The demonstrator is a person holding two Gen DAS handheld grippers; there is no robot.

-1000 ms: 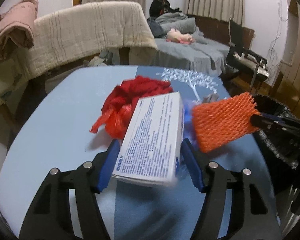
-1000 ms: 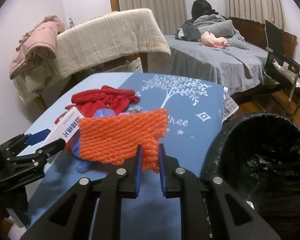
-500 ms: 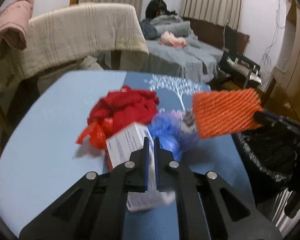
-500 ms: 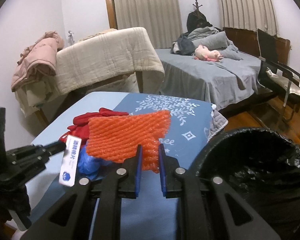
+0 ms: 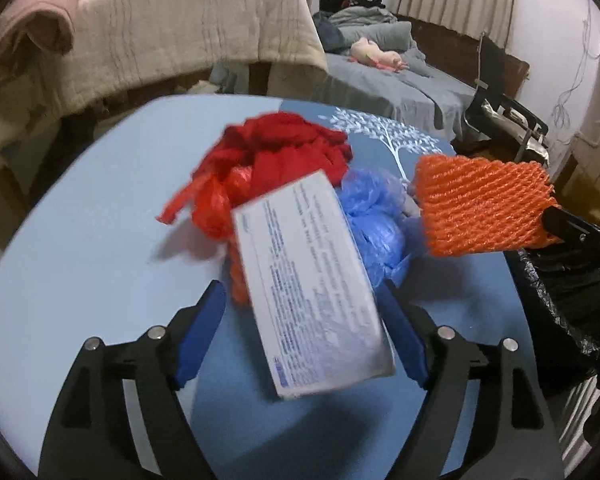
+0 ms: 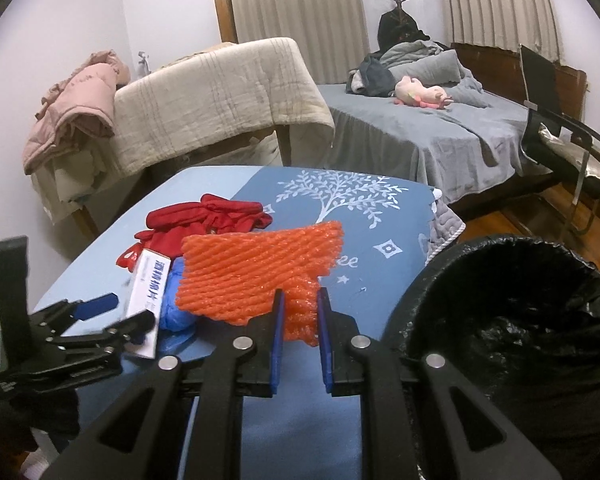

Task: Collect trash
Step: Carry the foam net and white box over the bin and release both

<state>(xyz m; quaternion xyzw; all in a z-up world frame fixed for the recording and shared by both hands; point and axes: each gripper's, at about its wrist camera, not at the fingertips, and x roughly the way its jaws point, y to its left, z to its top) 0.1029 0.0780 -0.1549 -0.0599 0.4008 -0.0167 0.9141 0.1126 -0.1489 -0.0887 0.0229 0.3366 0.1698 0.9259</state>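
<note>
Right gripper is clamping the orange foam net beside the black-lined bin, not yet dropped, while left gripper fingers are opening around the white box, leaving red bag and blue bag sitting on the counter.

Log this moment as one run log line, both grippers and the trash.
left gripper: opening, white box between jaws | right gripper: shut on orange foam net | black bin: beside table

letters "ee" on blue tablecloth, blurred Chinese characters on white box
</note>
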